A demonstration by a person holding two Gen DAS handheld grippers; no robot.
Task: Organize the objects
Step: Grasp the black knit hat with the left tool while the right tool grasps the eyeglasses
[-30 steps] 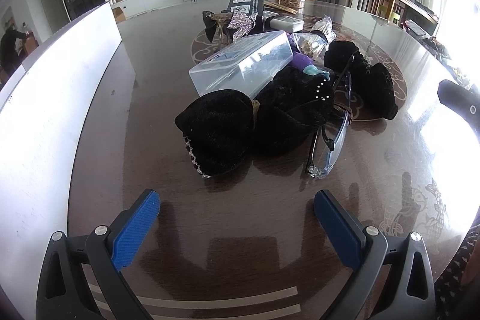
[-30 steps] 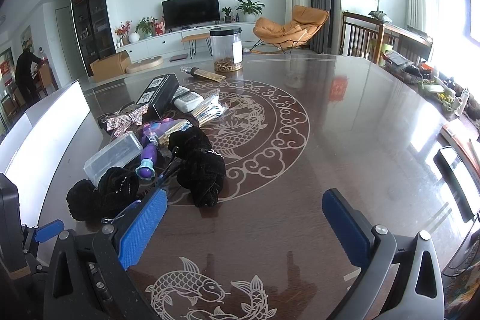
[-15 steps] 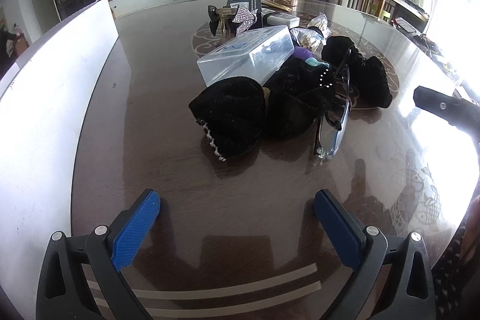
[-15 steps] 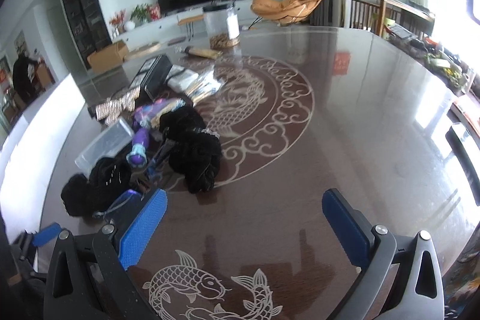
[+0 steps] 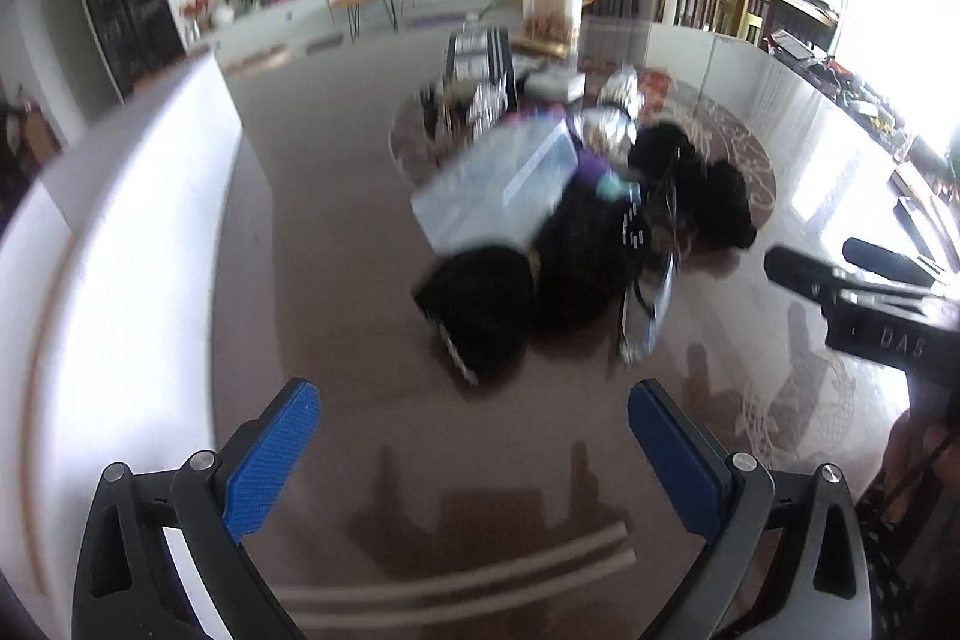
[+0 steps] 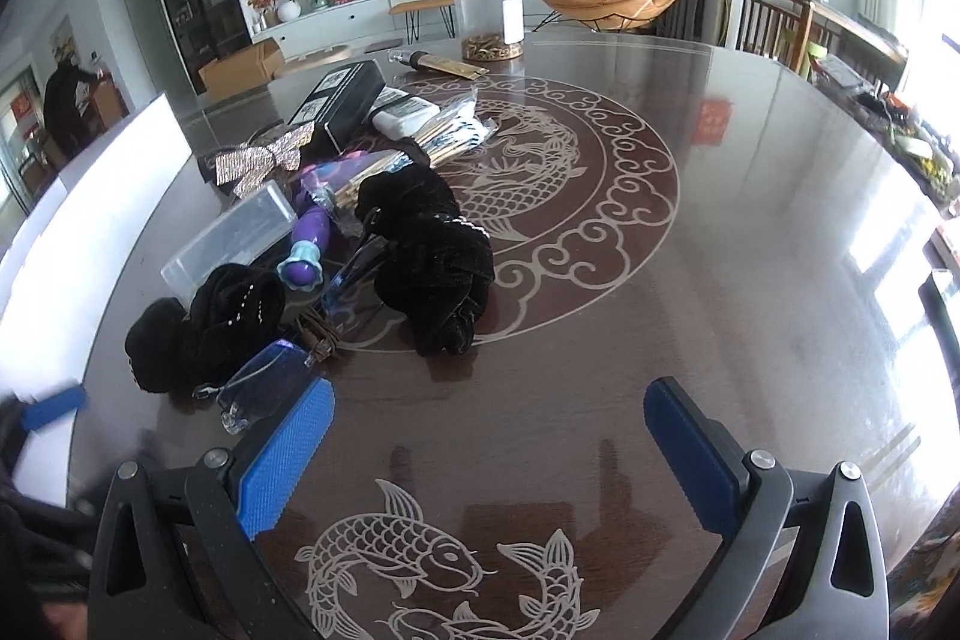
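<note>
A heap of small things lies on the dark round table (image 6: 720, 280): a black velvet hair bow (image 6: 204, 328), another black velvet piece (image 6: 432, 244), clear glasses (image 6: 270, 382), a clear plastic box (image 6: 234, 238), a purple tube (image 6: 309, 244) and a sequin bow (image 6: 264, 160). In the blurred left wrist view the black bow (image 5: 480, 304), the glasses (image 5: 645, 316) and the box (image 5: 492, 184) lie ahead of my open, empty left gripper (image 5: 474, 448). My right gripper (image 6: 489, 448) is open and empty, near the glasses.
A black box (image 6: 339, 100), packets of sticks (image 6: 444, 136), a white pack (image 6: 402, 112) and a clear jar (image 6: 487, 16) stand farther back. A white board (image 6: 78, 232) lines the table's left edge. My right gripper's body (image 5: 864, 304) shows at right in the left wrist view.
My left gripper has pulled back and tilted up; its view is now blurred. My right gripper has moved closer to the heap, toward the glasses. Both stay open.
</note>
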